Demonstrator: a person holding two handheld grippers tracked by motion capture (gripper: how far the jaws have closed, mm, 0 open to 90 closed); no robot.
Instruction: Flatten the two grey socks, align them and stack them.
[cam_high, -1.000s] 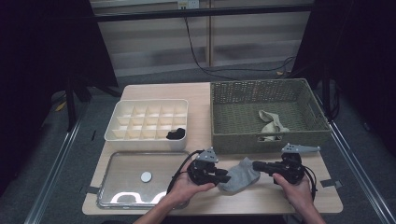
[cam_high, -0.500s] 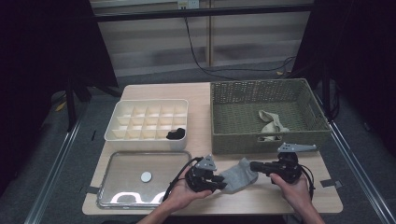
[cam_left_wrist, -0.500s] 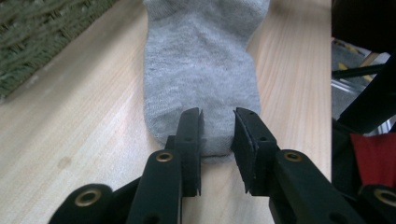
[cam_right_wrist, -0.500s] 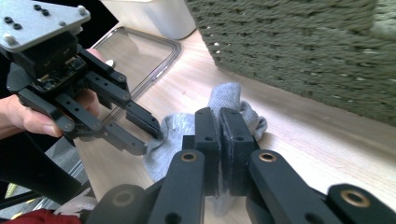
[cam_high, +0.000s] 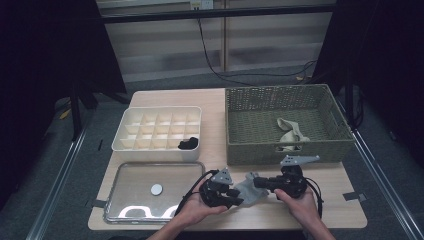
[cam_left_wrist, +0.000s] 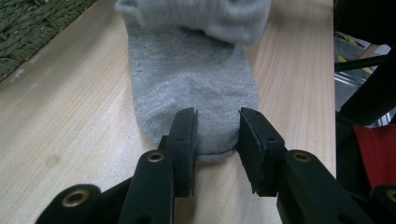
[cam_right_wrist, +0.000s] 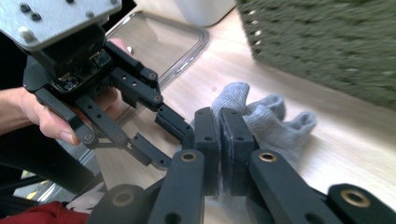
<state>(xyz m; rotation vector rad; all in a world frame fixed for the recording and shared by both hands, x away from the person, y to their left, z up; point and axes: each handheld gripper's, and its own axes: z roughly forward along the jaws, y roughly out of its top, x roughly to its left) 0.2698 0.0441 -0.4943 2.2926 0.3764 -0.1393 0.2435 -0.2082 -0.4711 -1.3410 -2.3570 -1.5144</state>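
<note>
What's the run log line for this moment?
left gripper: open, jaws just opening around grey sock | right gripper: shut on sock | sock: on table

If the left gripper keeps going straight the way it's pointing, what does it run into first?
The grey sock: its rounded end already lies between the left gripper's jaws, which have just been opening. Pushing on would likely meet the bunched fold farther along the sock.

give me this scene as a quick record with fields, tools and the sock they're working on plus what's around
work item: grey sock on the wooden table
left tool: jaws apart astride the sock's end, just been opening
right tool: shut on the sock
wicker basket: holds a beige sock
divided white box: dark item in one corner cell
clear tray: small white disc
</note>
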